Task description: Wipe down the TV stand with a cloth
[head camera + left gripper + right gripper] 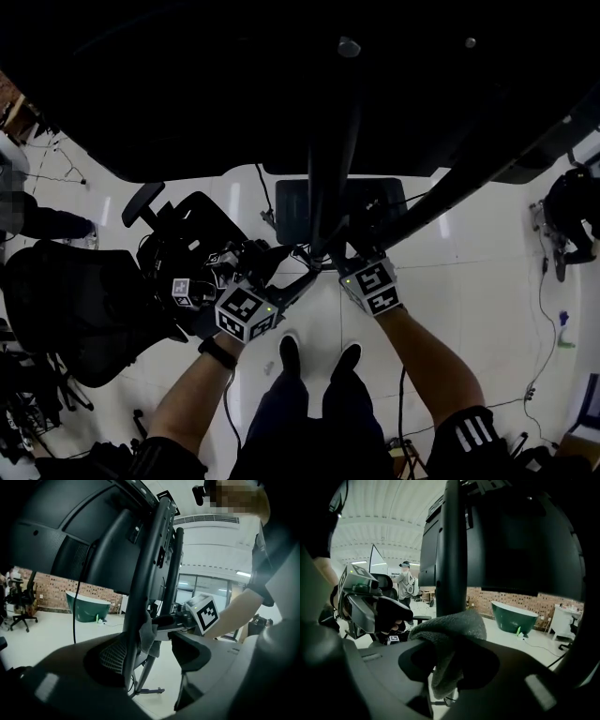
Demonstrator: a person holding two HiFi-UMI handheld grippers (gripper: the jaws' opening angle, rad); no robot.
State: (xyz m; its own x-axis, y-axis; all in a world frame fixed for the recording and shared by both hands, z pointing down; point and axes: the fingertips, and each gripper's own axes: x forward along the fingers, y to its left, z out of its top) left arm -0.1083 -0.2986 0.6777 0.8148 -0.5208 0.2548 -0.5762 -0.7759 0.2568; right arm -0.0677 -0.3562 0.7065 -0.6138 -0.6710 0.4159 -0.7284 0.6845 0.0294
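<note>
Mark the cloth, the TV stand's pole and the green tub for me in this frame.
cloth (452, 627), right gripper view, on its grey folded top.
TV stand's pole (451, 550), right gripper view, mid-shaft above the cloth.
green tub (512, 617), right gripper view, on its front wall.

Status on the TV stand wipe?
Right gripper shut on cloth, cloth against the post. Left gripper open at the post. Chair close on the left.

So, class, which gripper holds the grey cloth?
The right gripper: its jaws are shut on the cloth at the post. The left gripper has its jaws apart, no cloth.
</note>
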